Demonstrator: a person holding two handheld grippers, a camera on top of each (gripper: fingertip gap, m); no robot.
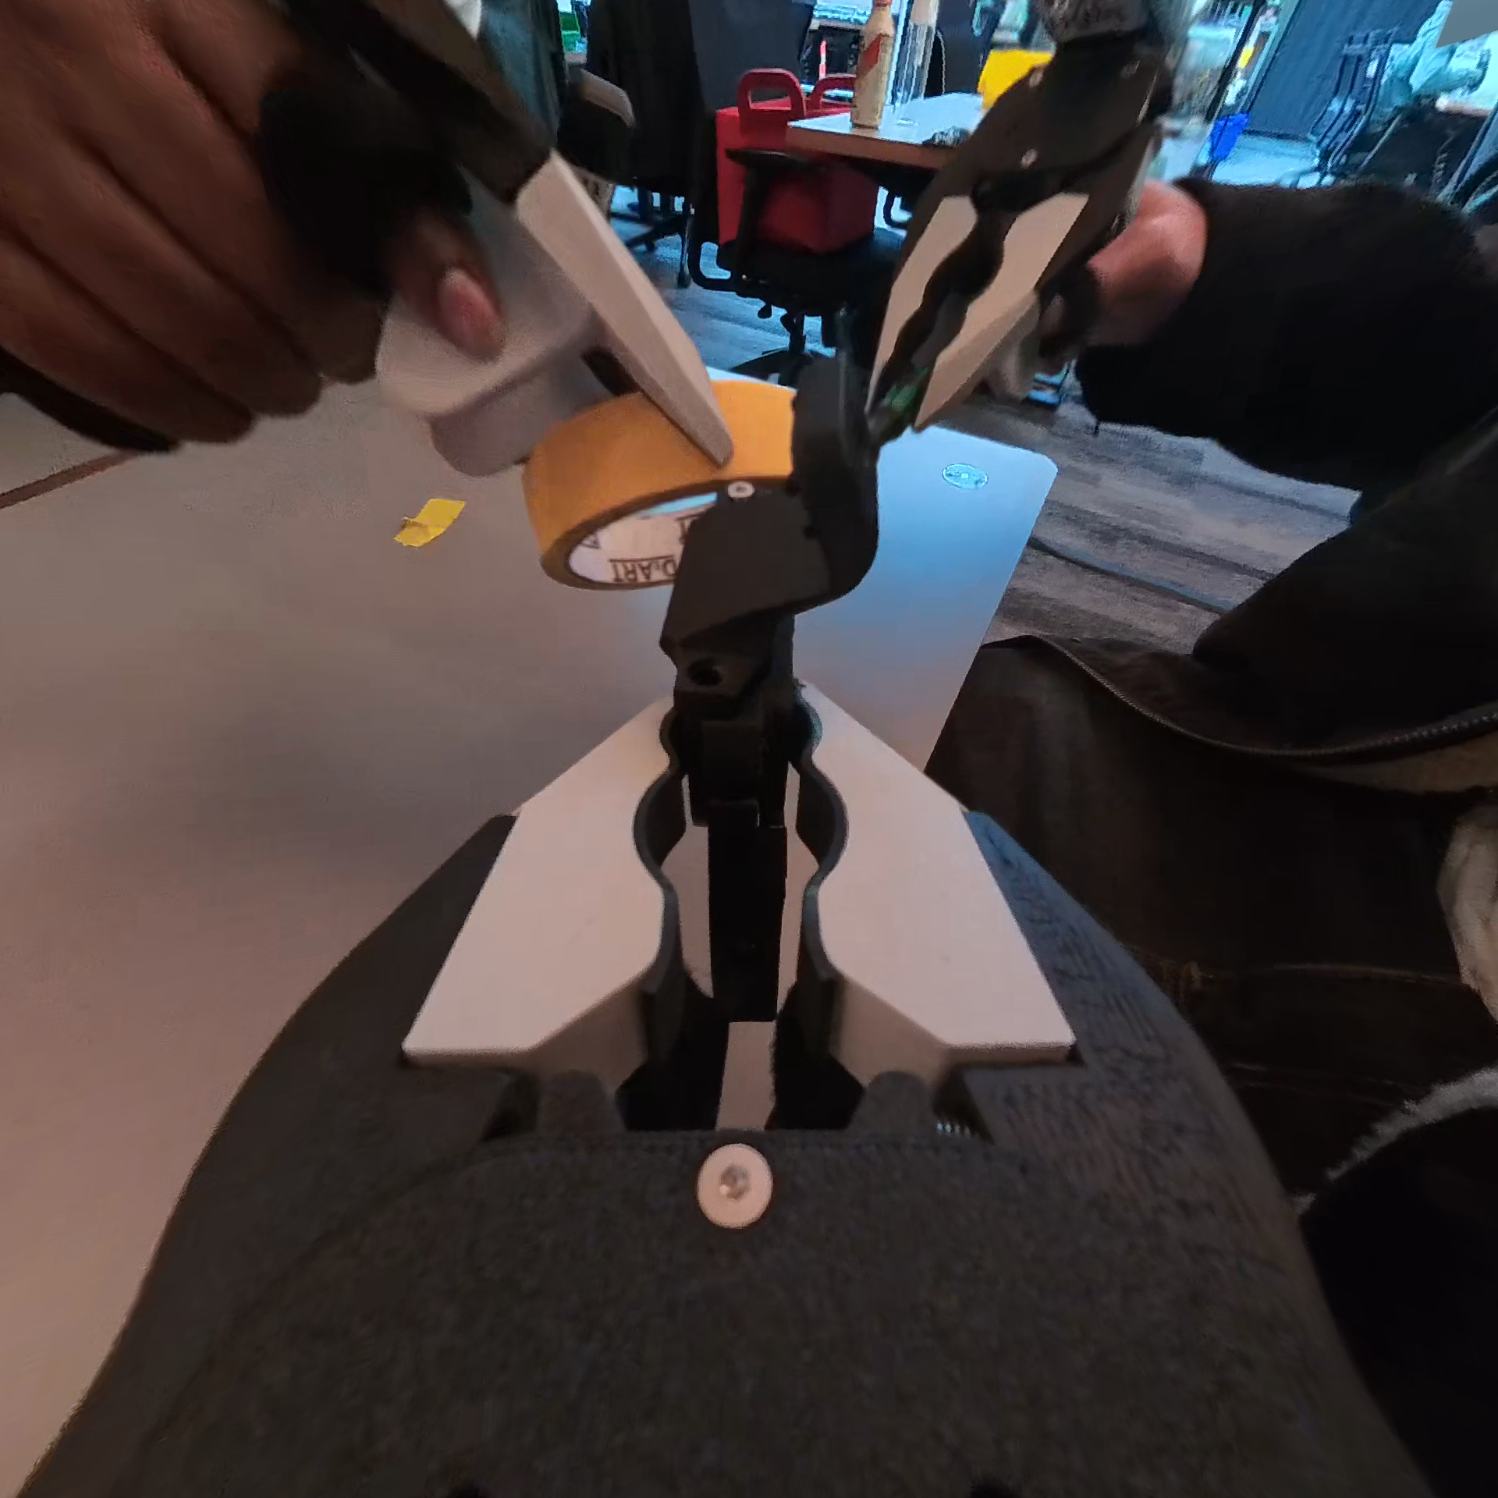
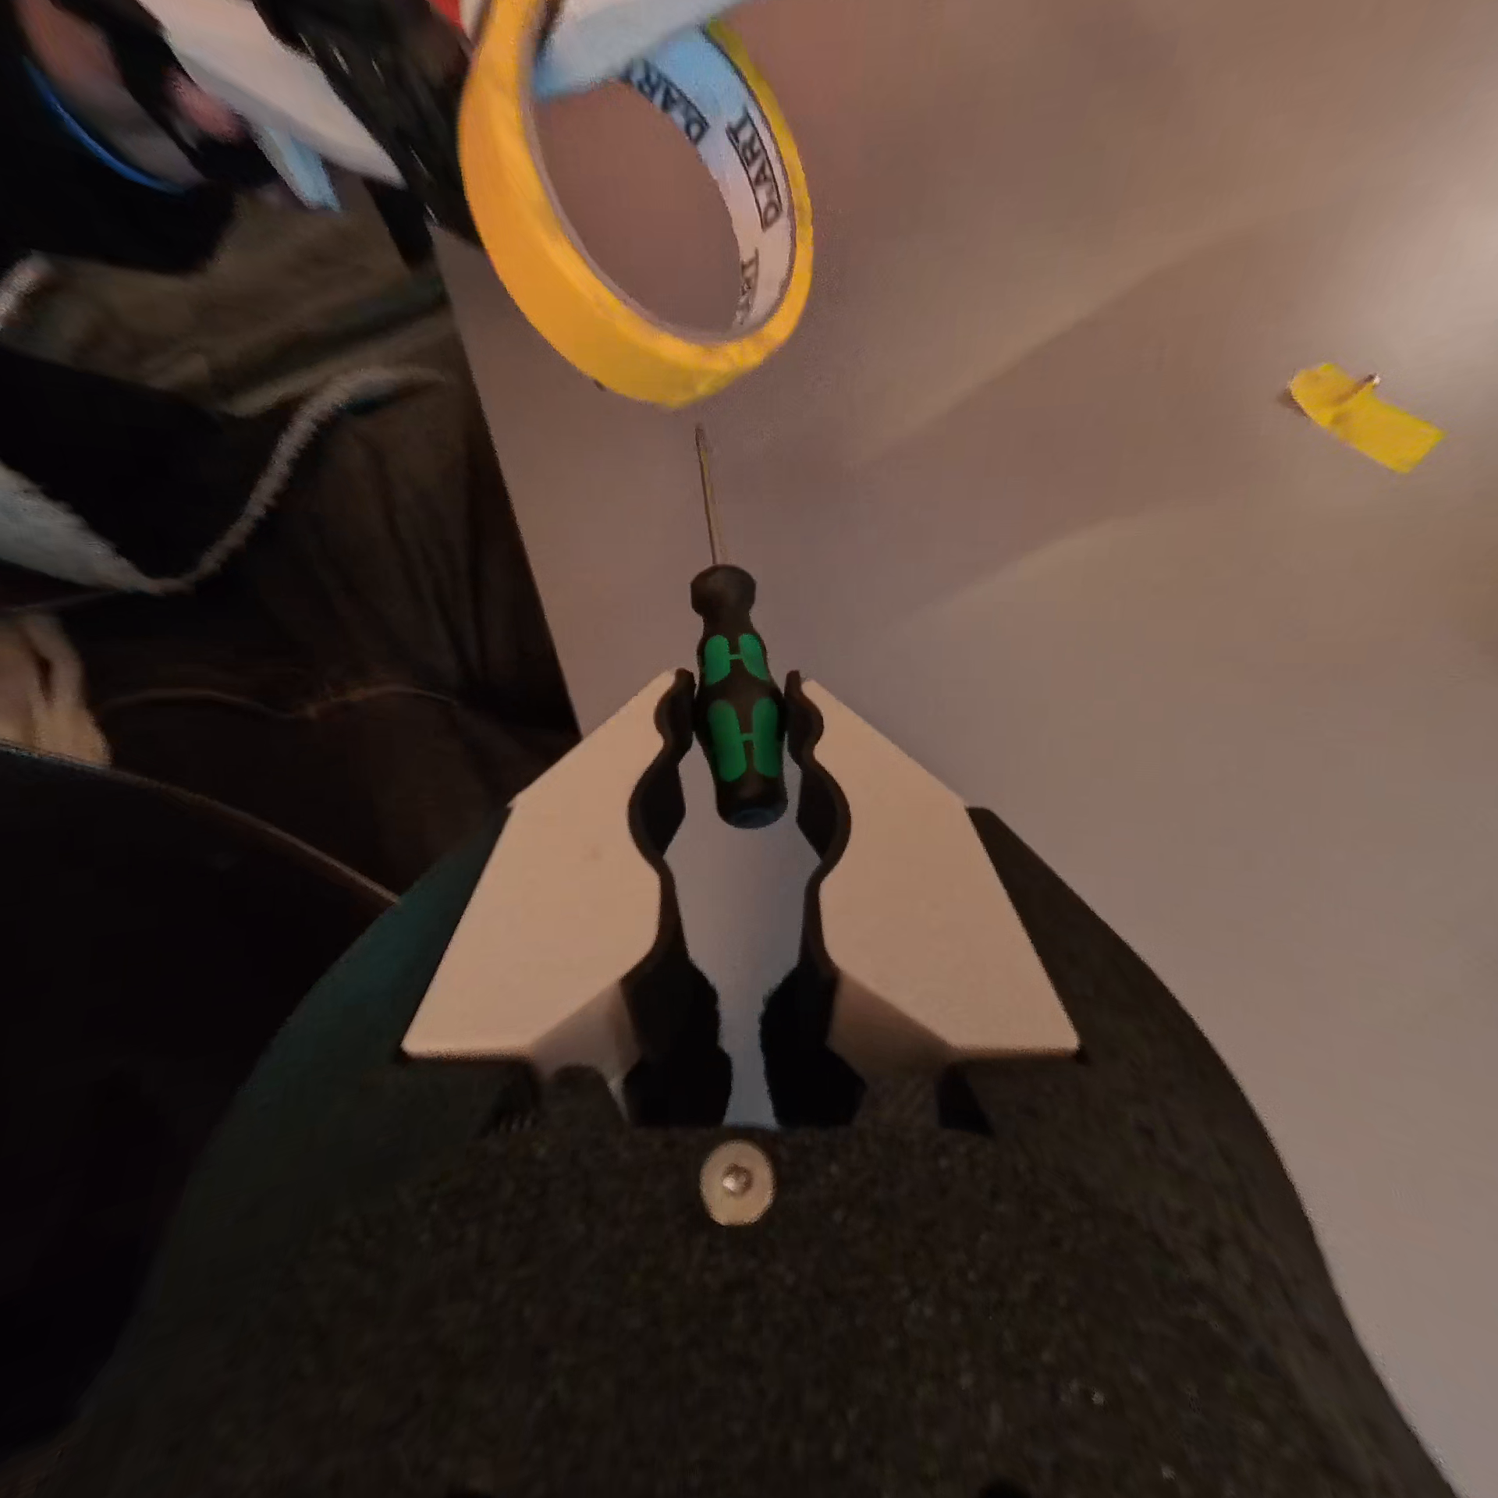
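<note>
My left gripper is shut on a black jointed plastic part that sticks up beyond the fingertips, above a white table. My right gripper is shut on a small screwdriver with a black and green handle. Its thin shaft points at a yellow tape roll. In the left wrist view the right gripper holds the screwdriver tip beside the black part's top. The tape roll hangs on one white finger of a third gripper held by another hand.
A scrap of yellow tape lies on the table, also in the right wrist view. A person in a dark jacket sits at the table's right edge. Behind stand a black chair, a red bag and another table with a bottle. The grippers' ends are close to 20 cm from one another.
</note>
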